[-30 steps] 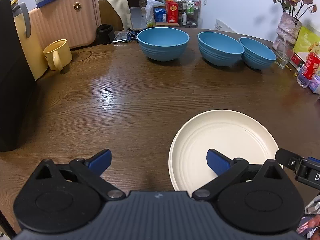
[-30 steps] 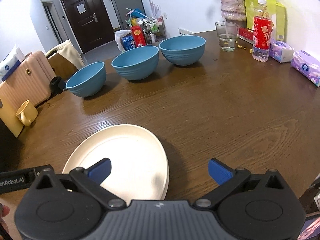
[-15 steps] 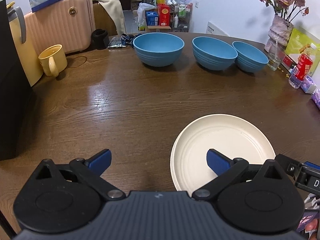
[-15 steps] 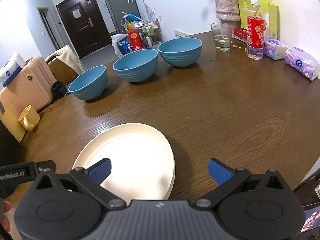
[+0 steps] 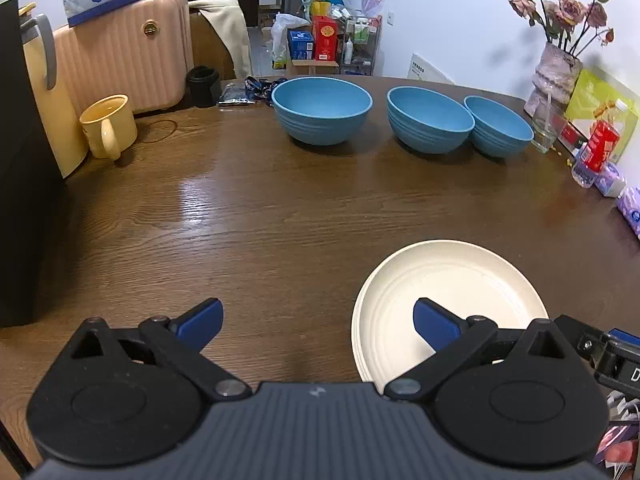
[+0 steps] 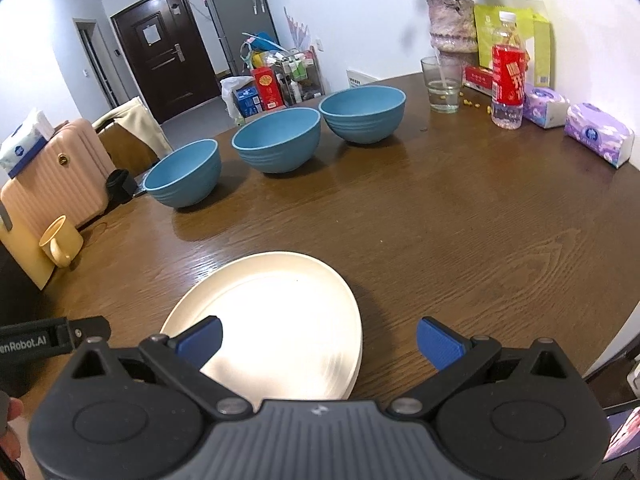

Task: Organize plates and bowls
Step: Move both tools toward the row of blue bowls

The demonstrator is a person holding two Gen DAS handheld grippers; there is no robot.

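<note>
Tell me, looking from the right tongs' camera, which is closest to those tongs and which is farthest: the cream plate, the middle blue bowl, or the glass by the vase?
1. Cream plate: right under the right tongs, toward their left finger.
2. Middle blue bowl: farther up the table, centre of the row of three.
3. Glass: farthest, at the far right beside the vase.

Your left gripper (image 5: pixel 316 320) is held low over the near edge of the table (image 5: pixel 280 220), jaws spread wide, nothing between the blue pads (image 5: pixel 200 322). Your right gripper (image 6: pixel 318 338) sits at the same near edge, level with the left one and just beside it, jaws equally wide and empty. Both point toward the far edge. Part of each gripper's body shows at the side of the other's view. A fingertip of your left hand (image 6: pixel 10 412) shows at the frame's left margin.
</note>
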